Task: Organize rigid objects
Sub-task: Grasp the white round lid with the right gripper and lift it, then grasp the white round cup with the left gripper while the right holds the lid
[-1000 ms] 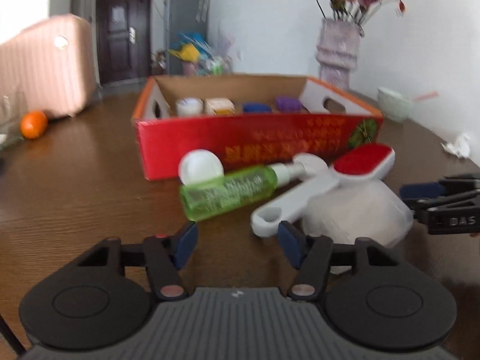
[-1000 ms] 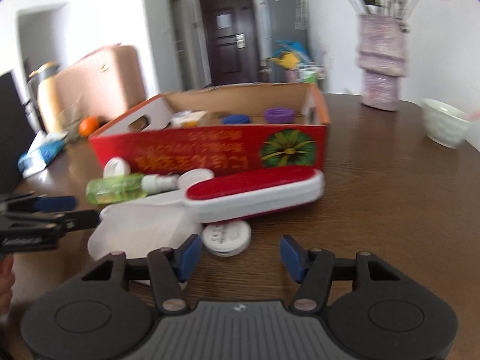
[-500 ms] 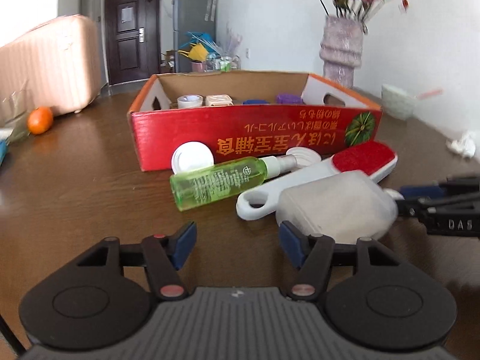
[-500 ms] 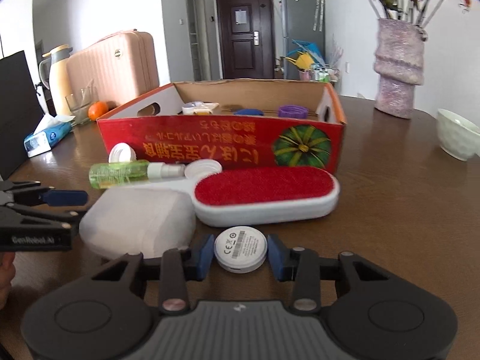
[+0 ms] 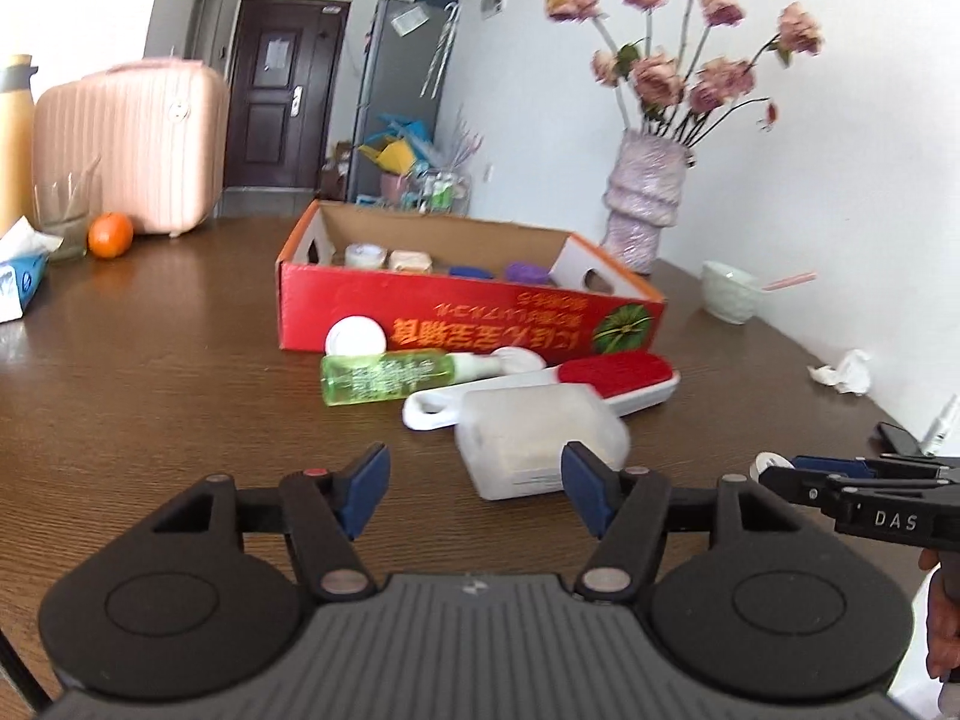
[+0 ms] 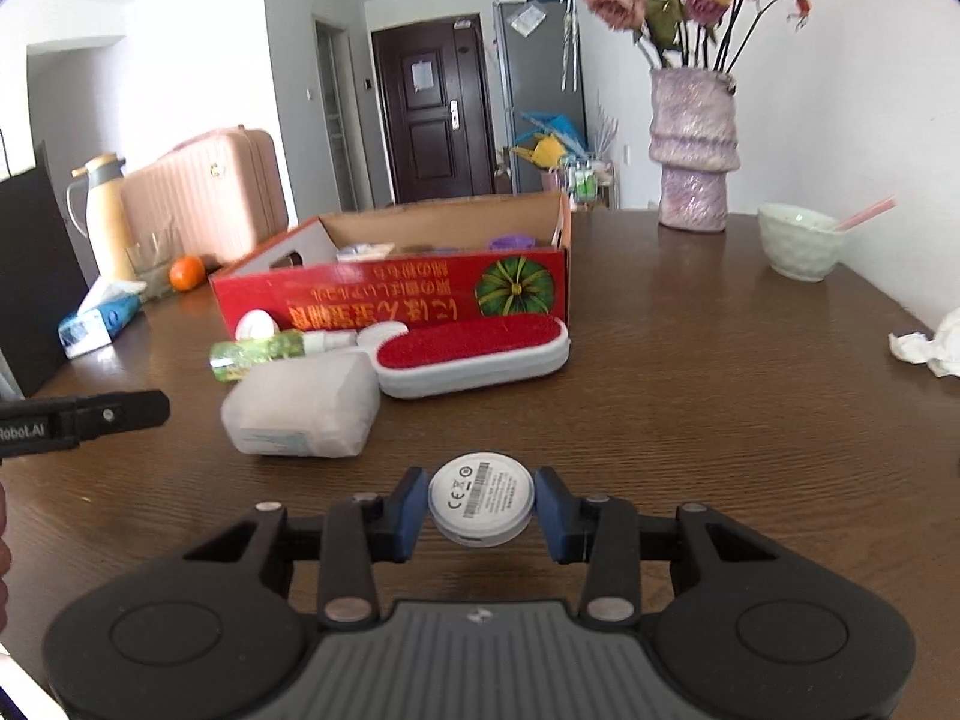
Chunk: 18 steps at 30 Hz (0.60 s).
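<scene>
My right gripper [image 6: 480,517] is shut on a white round disc [image 6: 481,495] with a printed label, held just above the wooden table. My left gripper [image 5: 474,483] stands open with nothing between its fingers, short of a translucent white container [image 5: 540,432]. Behind that lie a red-and-white lint brush [image 5: 606,378], a green spray bottle [image 5: 384,384] and a white round lid [image 5: 355,337]. All of them sit in front of the red cardboard box [image 5: 468,324], which holds several small items. The right gripper's tip [image 5: 780,471] shows at the right edge of the left wrist view.
A purple vase [image 6: 693,168] with flowers, a pale bowl [image 6: 798,243] and crumpled tissue [image 6: 936,348] stand to the right. An orange [image 5: 110,234], a pink suitcase [image 5: 132,150] and a tissue pack [image 6: 99,324] are on the left.
The right gripper closed on the white disc and drew back from the pile with it. The left gripper also pulled back, still open.
</scene>
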Motion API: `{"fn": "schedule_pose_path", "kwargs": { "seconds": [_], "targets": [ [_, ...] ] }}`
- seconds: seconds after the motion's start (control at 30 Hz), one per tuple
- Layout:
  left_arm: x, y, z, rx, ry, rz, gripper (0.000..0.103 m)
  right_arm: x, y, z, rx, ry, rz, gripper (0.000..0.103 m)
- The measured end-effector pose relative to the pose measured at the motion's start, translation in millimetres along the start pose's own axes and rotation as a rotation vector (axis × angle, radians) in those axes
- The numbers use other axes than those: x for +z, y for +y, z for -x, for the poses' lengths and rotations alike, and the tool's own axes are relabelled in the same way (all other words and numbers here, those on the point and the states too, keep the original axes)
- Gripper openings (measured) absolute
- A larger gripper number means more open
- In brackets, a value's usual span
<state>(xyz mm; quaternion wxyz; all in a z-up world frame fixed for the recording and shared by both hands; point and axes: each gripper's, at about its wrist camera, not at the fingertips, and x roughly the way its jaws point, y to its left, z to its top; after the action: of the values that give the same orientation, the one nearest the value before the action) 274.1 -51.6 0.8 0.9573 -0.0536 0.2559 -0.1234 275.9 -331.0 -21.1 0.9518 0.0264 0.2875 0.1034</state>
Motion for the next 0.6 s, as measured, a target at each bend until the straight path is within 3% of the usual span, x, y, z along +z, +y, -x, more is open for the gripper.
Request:
{"fn": "schedule_pose_path", "kwargs": {
  "seconds": [0.1, 0.17, 0.4, 0.6],
  "targets": [
    [1, -3, 3, 0.006, -0.009, -0.021, 0.066, 0, 5, 18, 0.011, -0.03, 0.005, 0.038],
    [5, -1, -1, 0.048, -0.027, -0.054, 0.067, 0, 7, 26, 0.021, -0.045, 0.009, 0.038],
    [37, 39, -60, 0.175, 0.03, -0.117, 0.062, 7, 4, 14, 0.056, -0.042, -0.007, 0.038],
    [69, 63, -122, 0.123, 0.091, -0.031, 0.066, 17, 2, -18, 0.075, -0.034, -0.028, 0.038]
  ]
}}
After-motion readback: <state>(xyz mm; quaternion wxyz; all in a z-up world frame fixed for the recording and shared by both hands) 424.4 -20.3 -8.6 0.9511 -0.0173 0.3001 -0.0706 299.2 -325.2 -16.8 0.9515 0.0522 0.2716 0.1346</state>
